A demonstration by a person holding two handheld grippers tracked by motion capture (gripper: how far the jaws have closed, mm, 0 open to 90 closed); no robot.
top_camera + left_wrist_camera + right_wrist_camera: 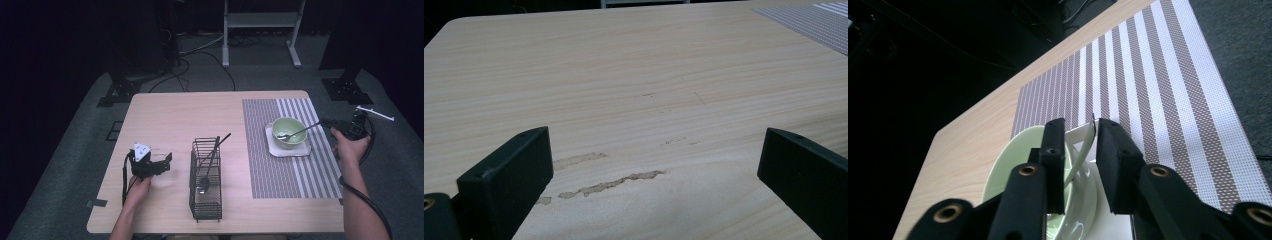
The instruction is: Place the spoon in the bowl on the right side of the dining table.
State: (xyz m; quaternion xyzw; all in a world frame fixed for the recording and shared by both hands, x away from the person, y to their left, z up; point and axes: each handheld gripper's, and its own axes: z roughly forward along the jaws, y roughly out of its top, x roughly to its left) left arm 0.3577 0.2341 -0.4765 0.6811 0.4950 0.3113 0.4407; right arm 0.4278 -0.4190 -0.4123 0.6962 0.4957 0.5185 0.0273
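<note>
A pale green bowl (pixel 290 126) stands on a white square plate (pixel 301 149) on the striped placemat (pixel 277 172). A metal spoon (pixel 299 132) lies in the bowl, its handle rising over the rim to the right. My right gripper (pixel 327 122) is at the handle's end. In the right gripper view, the right gripper (pixel 1081 126) has its jaws a narrow gap apart, with the thin spoon handle (pixel 1087 142) slanting between them above the bowl (pixel 1013 160). My left gripper (pixel 167 164) rests on the table at the left. The left gripper (pixel 654 145) is wide open over bare wood.
A black wire basket (pixel 206 205) stands at the table's front middle and holds a dark-handled utensil (pixel 214 152) that leans to the upper right. The wooden tabletop (pixel 175 115) has scuff marks (pixel 611 184). The placemat reaches the table's right edge.
</note>
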